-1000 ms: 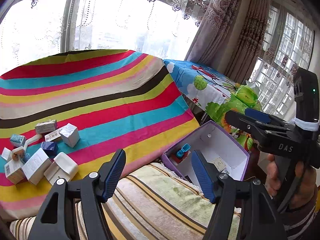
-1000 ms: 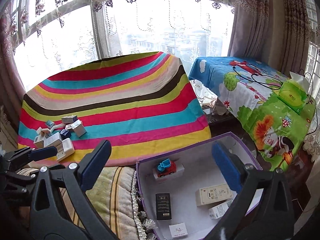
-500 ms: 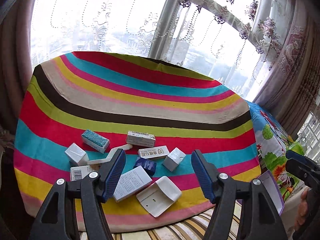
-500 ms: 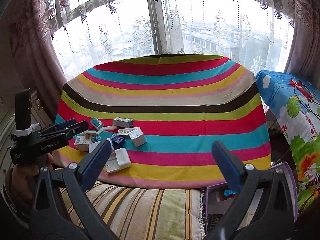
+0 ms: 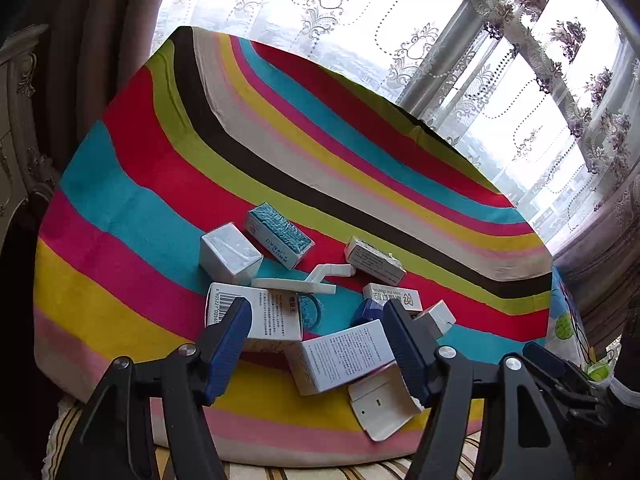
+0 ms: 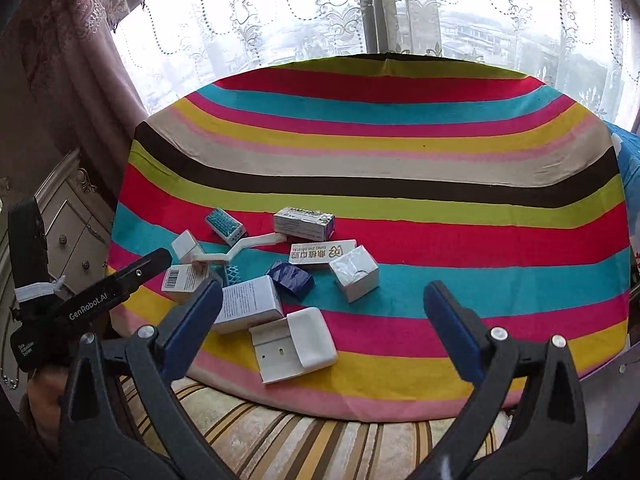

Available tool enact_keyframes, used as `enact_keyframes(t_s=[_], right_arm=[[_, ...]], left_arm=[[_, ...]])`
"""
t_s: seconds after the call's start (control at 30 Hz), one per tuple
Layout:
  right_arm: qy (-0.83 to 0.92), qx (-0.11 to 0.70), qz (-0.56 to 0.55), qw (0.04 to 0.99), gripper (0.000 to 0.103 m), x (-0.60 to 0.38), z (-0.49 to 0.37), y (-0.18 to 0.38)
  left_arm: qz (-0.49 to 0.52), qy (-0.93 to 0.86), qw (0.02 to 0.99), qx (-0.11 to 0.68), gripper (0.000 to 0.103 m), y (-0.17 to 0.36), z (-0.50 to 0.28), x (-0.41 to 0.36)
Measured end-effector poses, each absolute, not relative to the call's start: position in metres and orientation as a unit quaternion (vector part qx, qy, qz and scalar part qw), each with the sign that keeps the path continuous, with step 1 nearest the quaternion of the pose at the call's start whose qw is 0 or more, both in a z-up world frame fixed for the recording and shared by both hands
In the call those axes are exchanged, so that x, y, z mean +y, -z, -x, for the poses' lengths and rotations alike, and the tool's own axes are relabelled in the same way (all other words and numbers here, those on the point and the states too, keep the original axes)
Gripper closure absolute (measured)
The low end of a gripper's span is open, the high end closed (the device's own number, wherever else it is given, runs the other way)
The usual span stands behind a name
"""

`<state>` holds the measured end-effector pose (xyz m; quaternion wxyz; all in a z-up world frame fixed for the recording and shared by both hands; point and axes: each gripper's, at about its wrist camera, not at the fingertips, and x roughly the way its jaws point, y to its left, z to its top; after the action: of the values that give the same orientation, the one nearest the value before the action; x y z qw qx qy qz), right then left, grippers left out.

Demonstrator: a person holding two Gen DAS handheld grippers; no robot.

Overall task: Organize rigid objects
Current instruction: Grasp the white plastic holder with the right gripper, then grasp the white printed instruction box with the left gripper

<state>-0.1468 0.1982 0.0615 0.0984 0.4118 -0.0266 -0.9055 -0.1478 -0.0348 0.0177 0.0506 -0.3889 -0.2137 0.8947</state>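
Several boxes [image 5: 344, 360] below open left jaws.

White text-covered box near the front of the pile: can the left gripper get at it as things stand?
Probably yes. The left gripper has its jaws open and empty, and the white text-covered box lies in line between them with nothing on top; only the white plastic holder crowds its near side.
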Motion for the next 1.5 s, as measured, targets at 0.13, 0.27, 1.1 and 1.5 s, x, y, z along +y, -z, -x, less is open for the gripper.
enact_keyframes(t_s=[0.13,0.27,1.1,1.5], right_arm=[[0.883,0.015,-0.459,0.097,0.004,0.179,0.150,-0.015],[0.857,0.023,-0.504,0.106,0.020,0.177,0.158,0.010],[0.839,0.045,-0.534,0.098,0.063,0.192,0.160,0.033],[0.849,0.004,-0.529,0.021,0.064,0.231,0.160,0.028]], left_arm=[[0.400,-0.886,0.047,-0.229,0.034,-0.007,0.147,-0.034],[0.404,-0.885,0.057,-0.225,0.034,-0.006,0.150,-0.026],[0.493,-0.830,-0.007,-0.260,0.013,0.017,0.160,0.024],[0.532,-0.816,-0.075,-0.215,0.005,0.034,0.179,0.051]])
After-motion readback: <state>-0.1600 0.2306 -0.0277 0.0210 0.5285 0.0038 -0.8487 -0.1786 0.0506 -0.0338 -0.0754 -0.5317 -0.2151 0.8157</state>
